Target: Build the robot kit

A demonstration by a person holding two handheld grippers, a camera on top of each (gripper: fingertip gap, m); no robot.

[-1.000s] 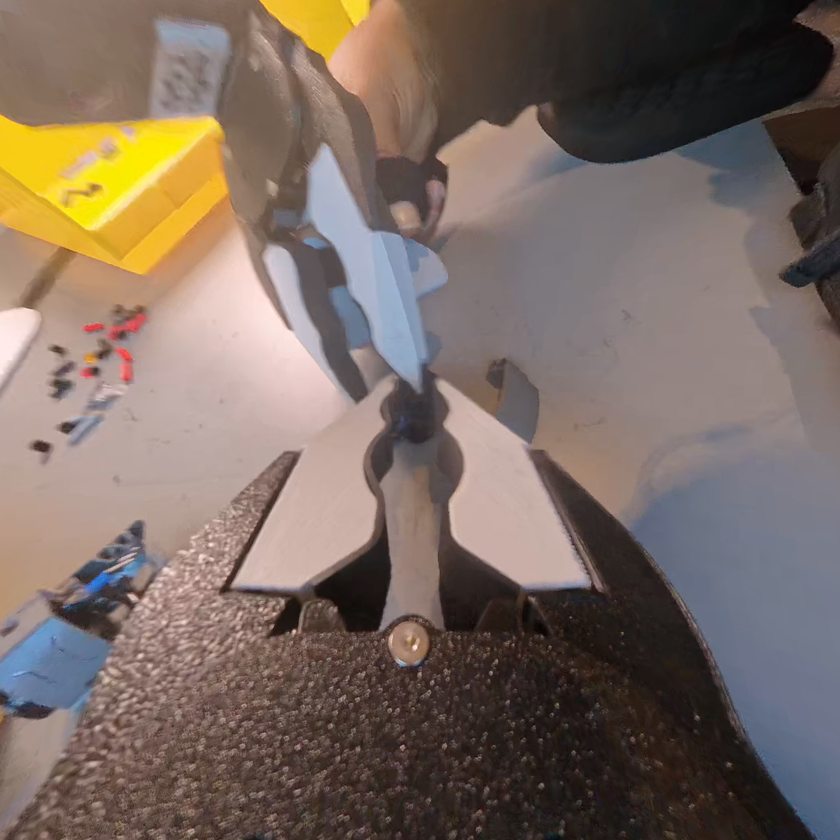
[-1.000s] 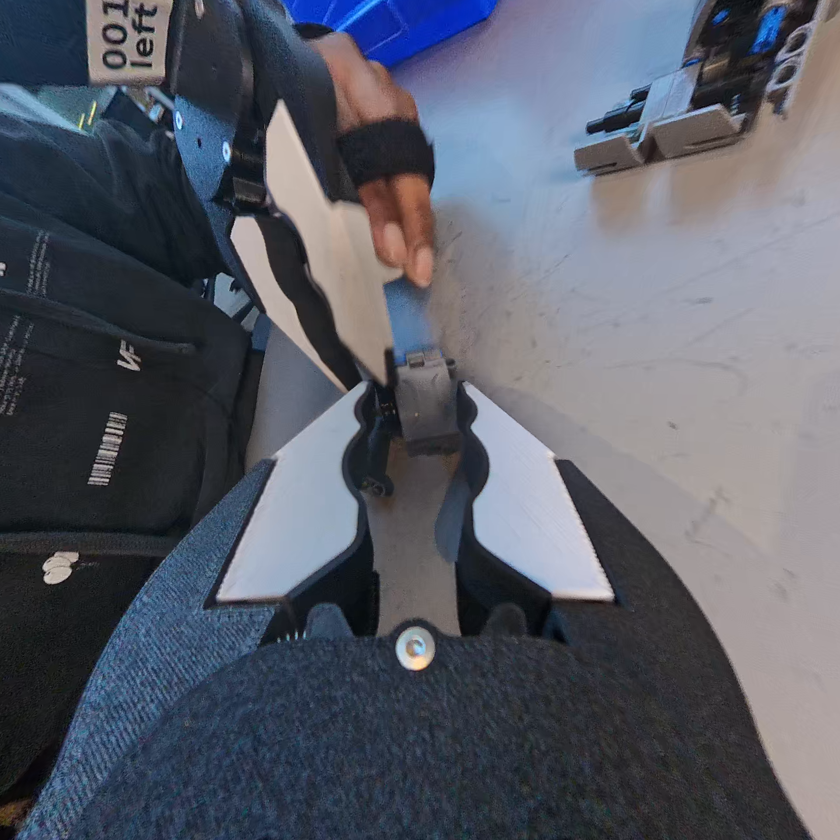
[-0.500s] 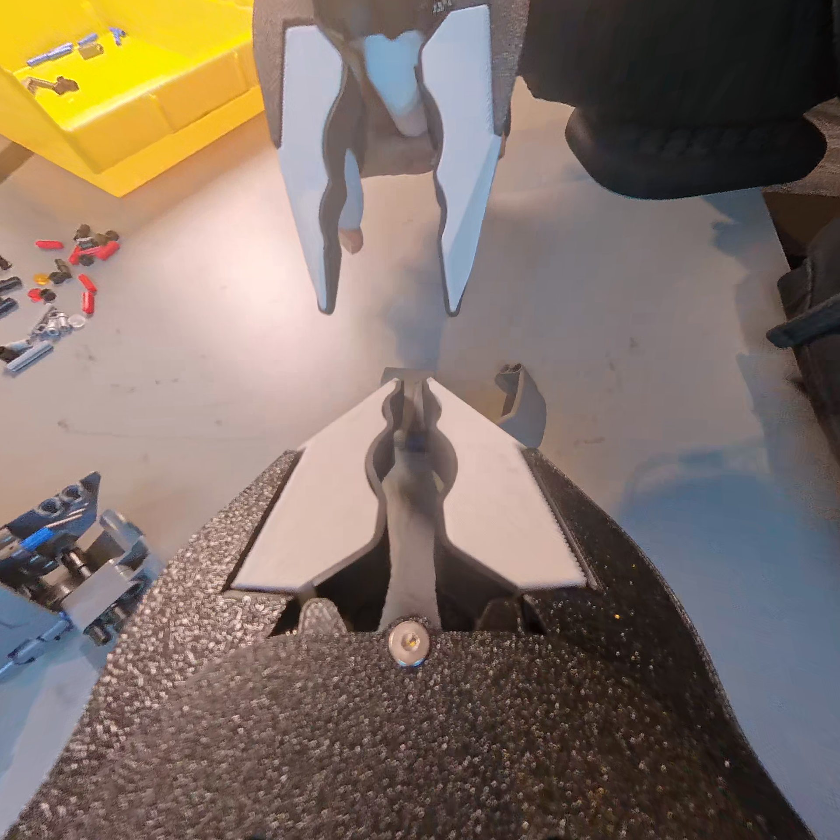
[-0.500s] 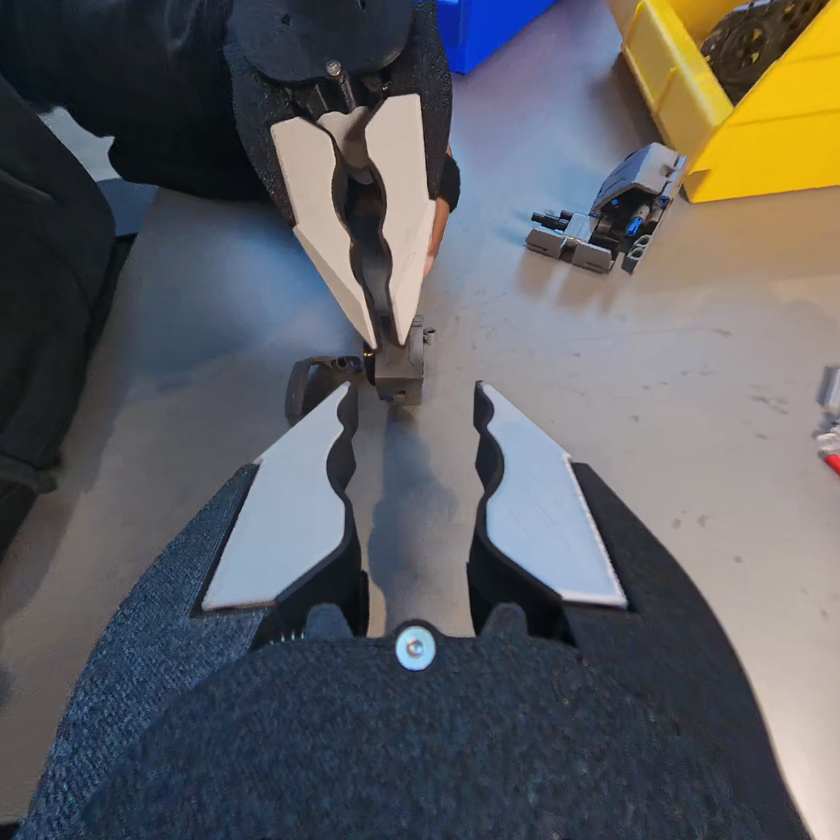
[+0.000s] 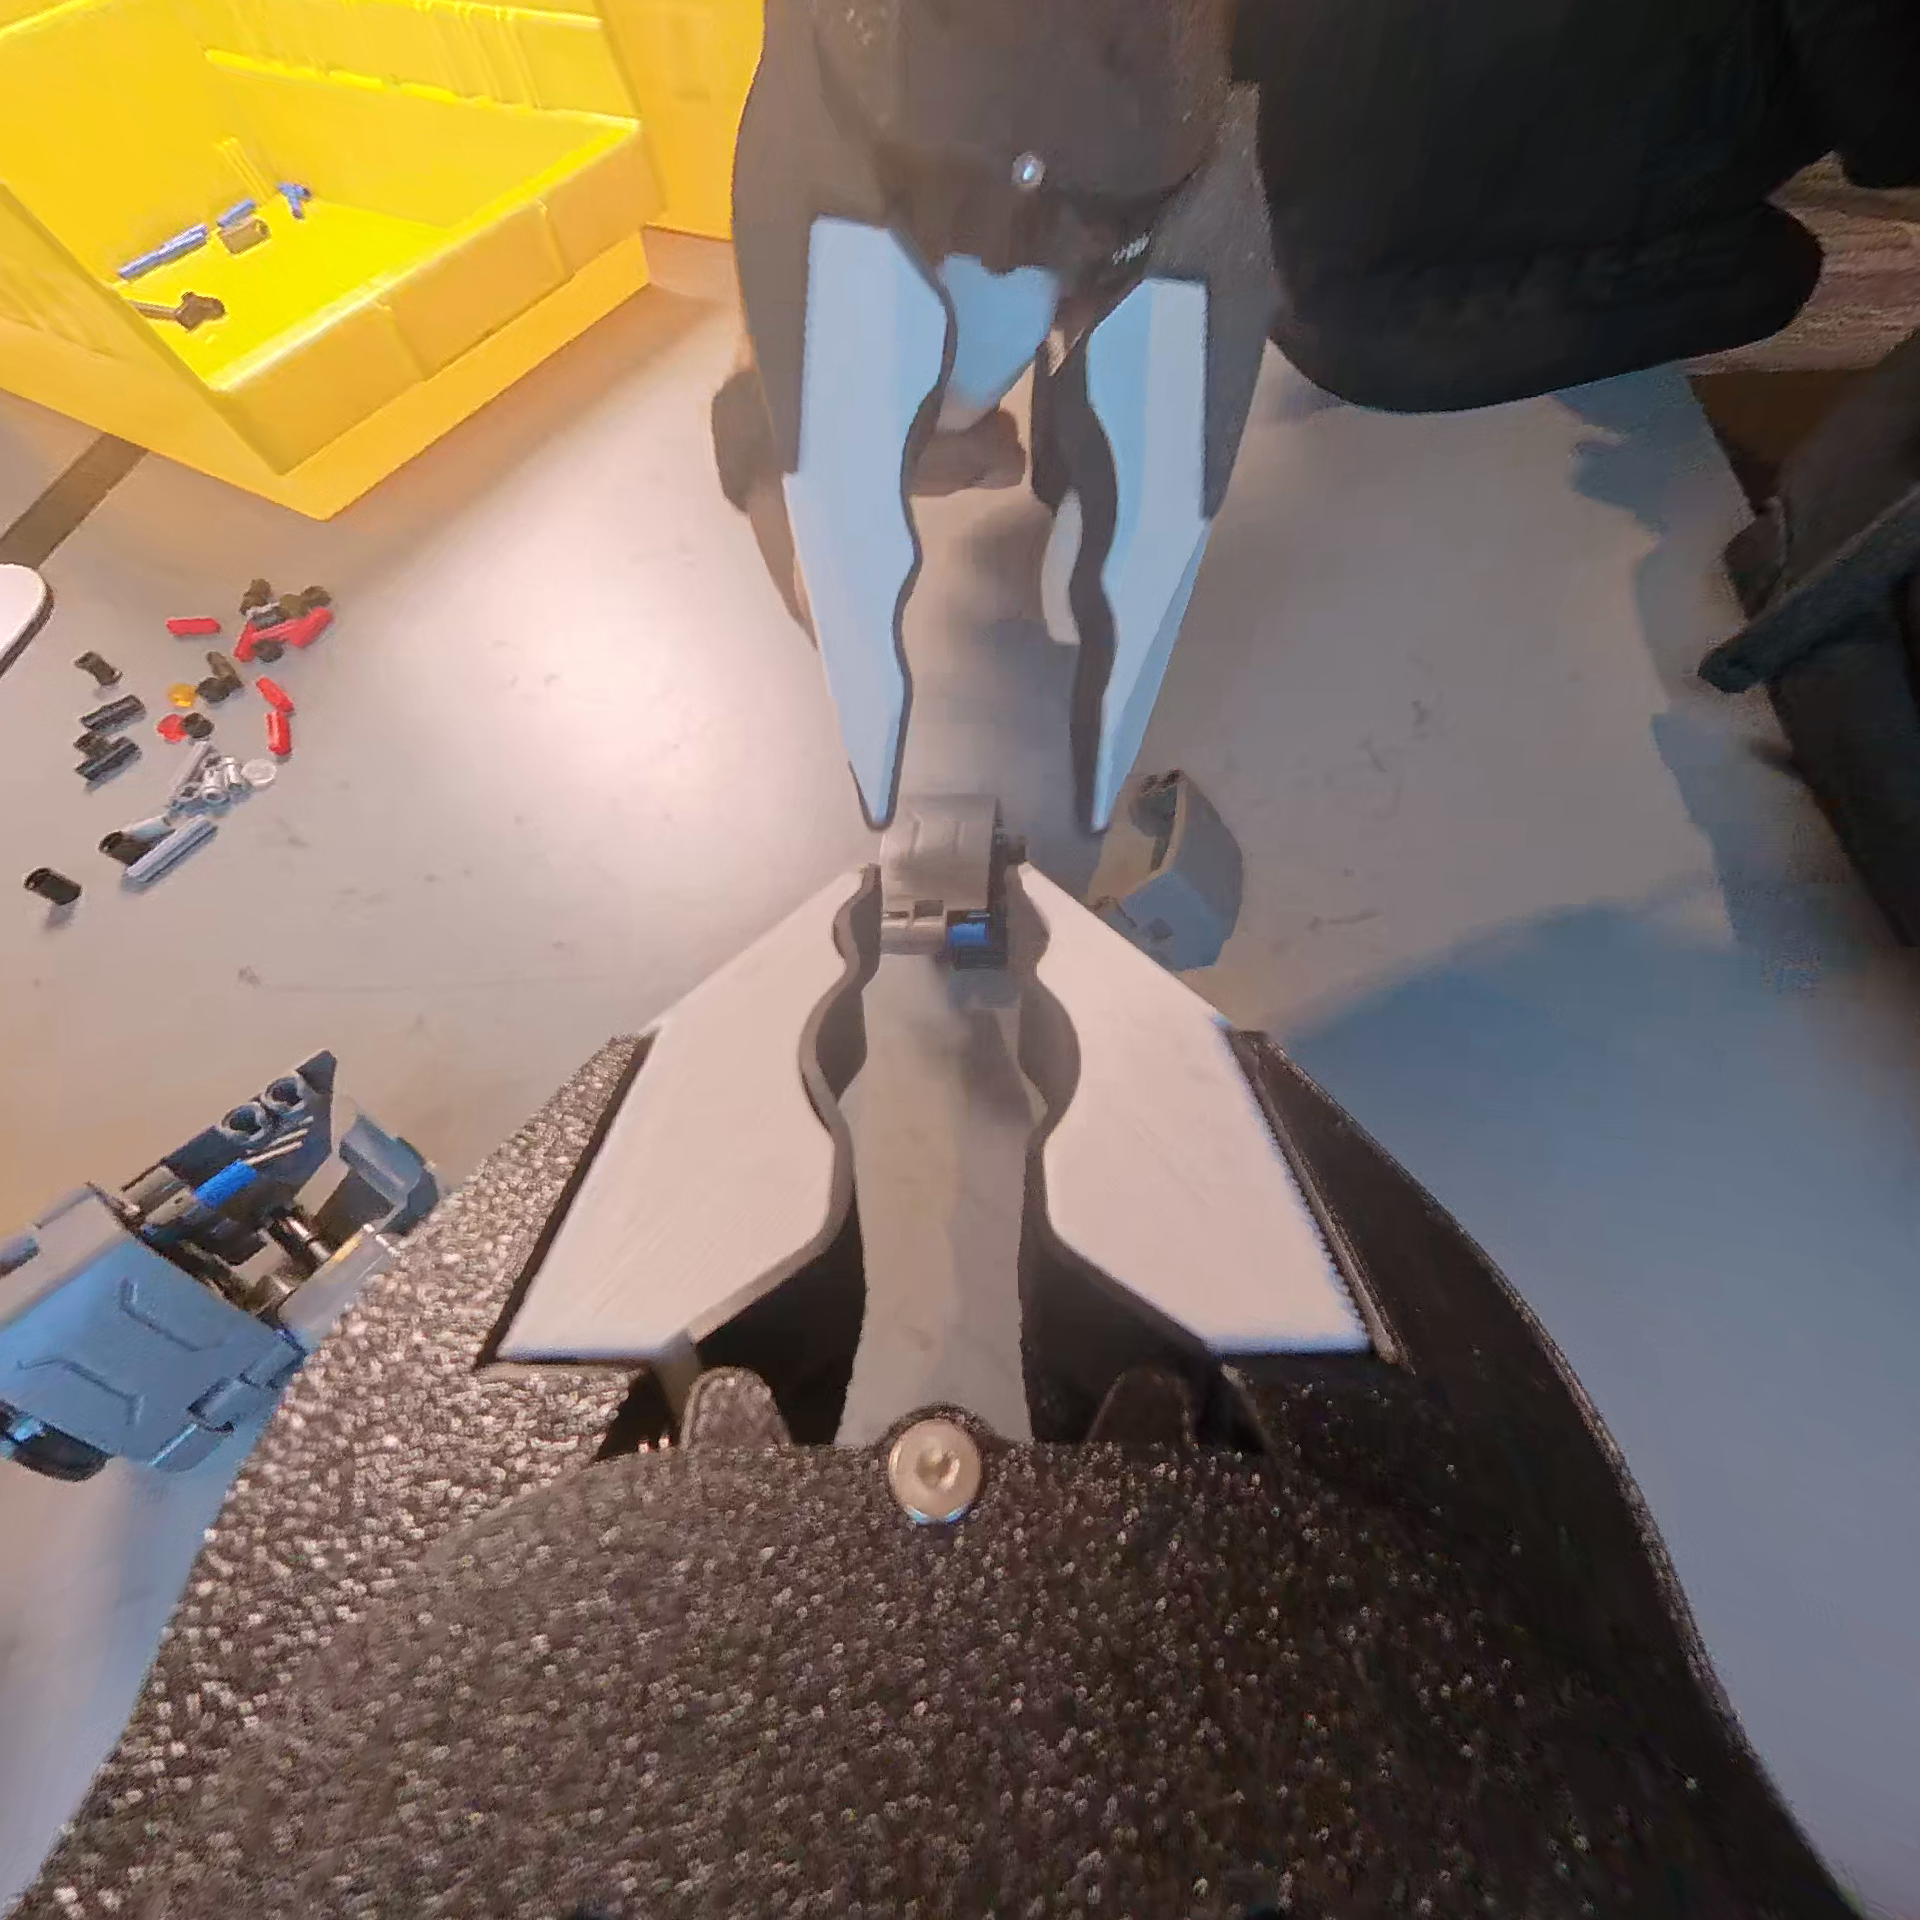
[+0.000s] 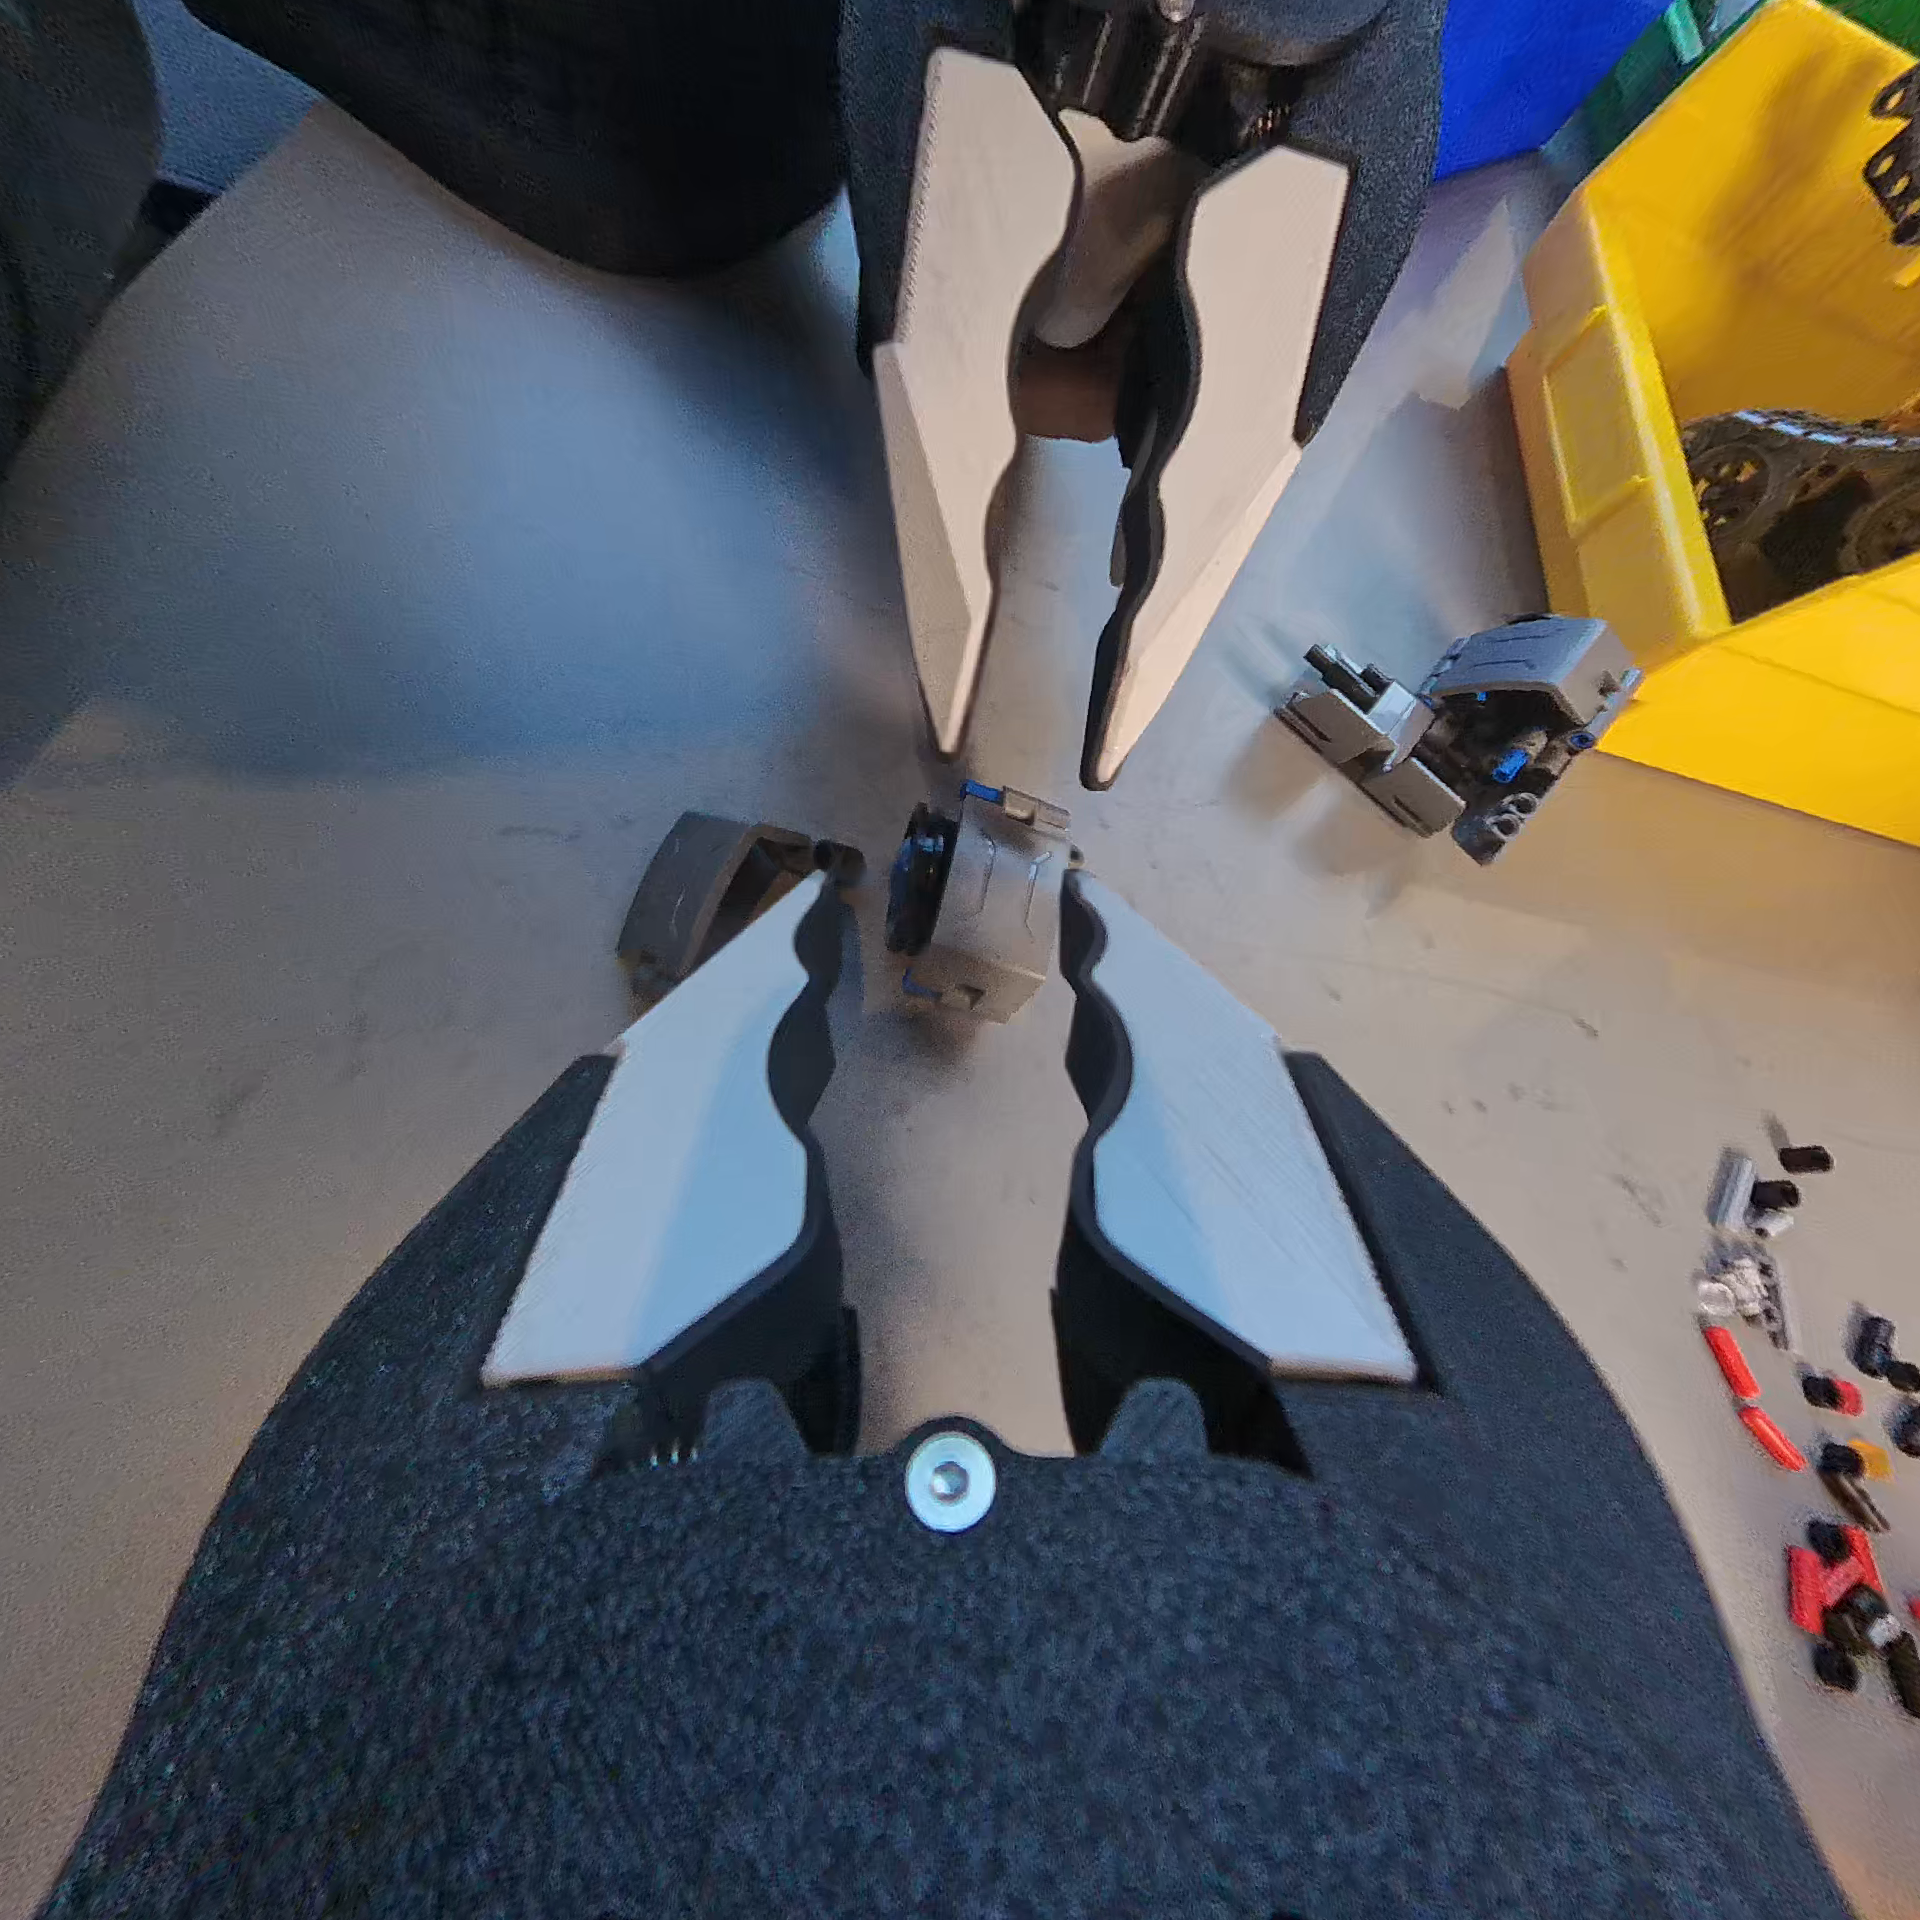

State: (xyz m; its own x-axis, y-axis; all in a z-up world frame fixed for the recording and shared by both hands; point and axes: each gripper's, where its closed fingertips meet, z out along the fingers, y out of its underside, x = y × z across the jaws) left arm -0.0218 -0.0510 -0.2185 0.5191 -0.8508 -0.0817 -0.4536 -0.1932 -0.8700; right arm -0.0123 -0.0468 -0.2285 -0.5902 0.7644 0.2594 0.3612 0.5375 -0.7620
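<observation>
On the grey table [image 5: 520,935], a yellow bin [image 5: 343,312] sat far left of the left tongs [image 5: 940,891]. The right tongs [image 6: 948,883] faced them tip to tip. Both were released, partly spread, grasping nothing. A grey-blue assembly [image 5: 156,1320] lay left of the left tongs. A dark curved panel [image 5: 1174,873] lay right of their tips. A small grey block [image 5: 935,868] lay on the table between both pairs of tips.

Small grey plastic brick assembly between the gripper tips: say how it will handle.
The grey brick assembly is probably light and stiff, being small moulded plastic. Its curved shell and round black disc could let it roll or slip.
</observation>
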